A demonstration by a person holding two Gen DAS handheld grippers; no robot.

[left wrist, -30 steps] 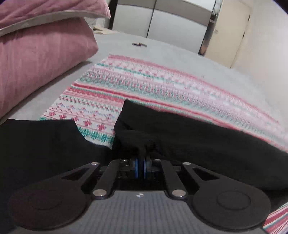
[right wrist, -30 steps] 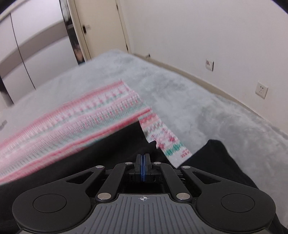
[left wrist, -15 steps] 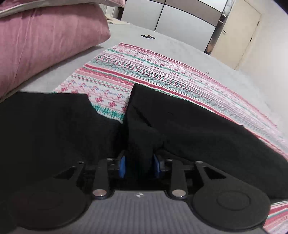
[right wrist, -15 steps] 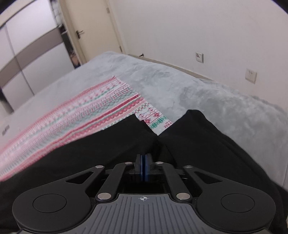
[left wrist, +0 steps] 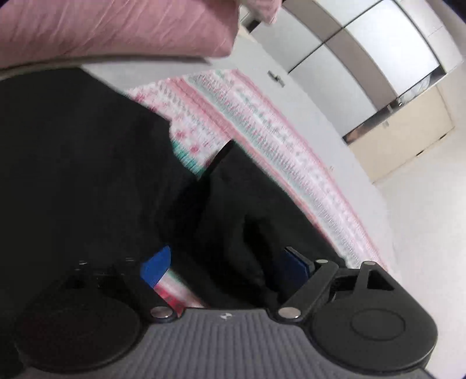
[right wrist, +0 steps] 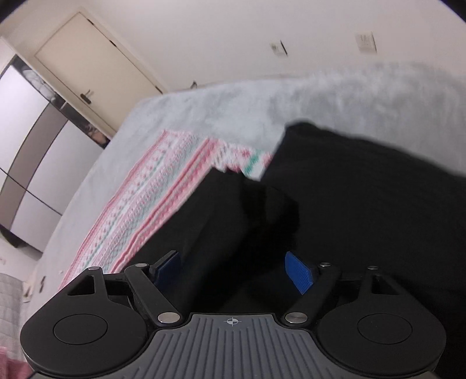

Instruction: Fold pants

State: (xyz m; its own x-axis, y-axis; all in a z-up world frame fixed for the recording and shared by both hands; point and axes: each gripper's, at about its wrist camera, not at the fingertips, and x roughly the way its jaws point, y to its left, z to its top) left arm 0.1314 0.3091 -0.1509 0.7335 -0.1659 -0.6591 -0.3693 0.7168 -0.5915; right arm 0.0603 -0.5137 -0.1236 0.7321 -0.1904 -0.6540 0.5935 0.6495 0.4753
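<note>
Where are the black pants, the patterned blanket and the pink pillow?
black pants [left wrist: 87, 175], left wrist view, flat left panel.
patterned blanket [right wrist: 139, 204], right wrist view, striped middle.
pink pillow [left wrist: 116, 26], left wrist view, front face.

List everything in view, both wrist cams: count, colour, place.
black pants: 1, black, spread on the patterned cloth right in front of both grippers
patterned cloth: 1, pink, white and teal stripes, on the bed under the pants
bed cover: 1, light grey, fuzzy, beneath everything
pillow: at least 1, dusty pink, at the top of the left view
wardrobe: 1, grey and white panels, past the bed
door: 1, cream, shut, in the far wall
wall sockets: 2, white, on the wall behind the bed
left gripper: 1, black with blue pads, open
right gripper: 1, black with blue pads, open
</note>
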